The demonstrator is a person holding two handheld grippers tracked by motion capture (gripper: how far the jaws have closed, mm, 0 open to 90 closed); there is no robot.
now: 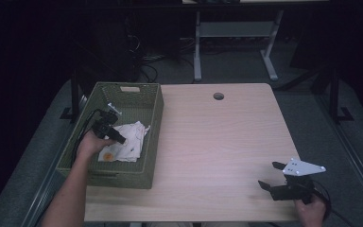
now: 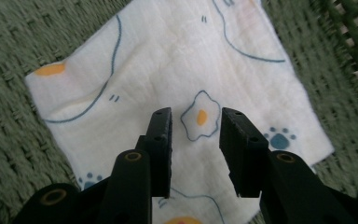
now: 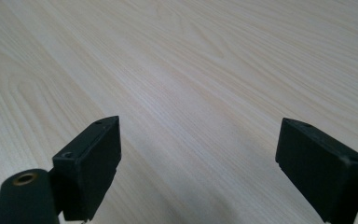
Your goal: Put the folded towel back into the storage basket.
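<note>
High view: green woven basket (image 1: 147, 124) sits on the left part of the light wood tabletop (image 1: 217, 151), its left side hanging past the edge. Inside it lies a crumpled white cloth (image 1: 130, 139) with orange and blue print, on the basket floor toward the near right part. Left gripper (image 1: 119, 139) is down in the basket, held by the left hand (image 1: 90, 143), tips right over the cloth; picture is dim there, so contact is hard to call, probably just above it. Right gripper (image 1: 272, 176) is at the near right corner of the tabletop, grey three-cornered plate on top, held by the right hand (image 1: 312, 210), jaws pointing left and spread wide, nothing between them. Well apart from the basket. Round cable hole (image 1: 218, 96) at the far edge of the tabletop.

Left gripper view: looking down on the cloth (image 2: 168, 70) spread over the woven basket floor (image 2: 14, 140). Print shows fried eggs, blue paw marks, blue curved lines. Left gripper (image 2: 196, 120) jaws partly spread, a fried-egg print in the gap between them. Pads not pressing on fabric, no fold pinched. Basket wall (image 2: 354, 42) at upper right.

Right gripper view: right gripper (image 3: 198, 128) jaws spread wide over bare tabletop (image 3: 191, 56) wood grain. Nothing held.
</note>
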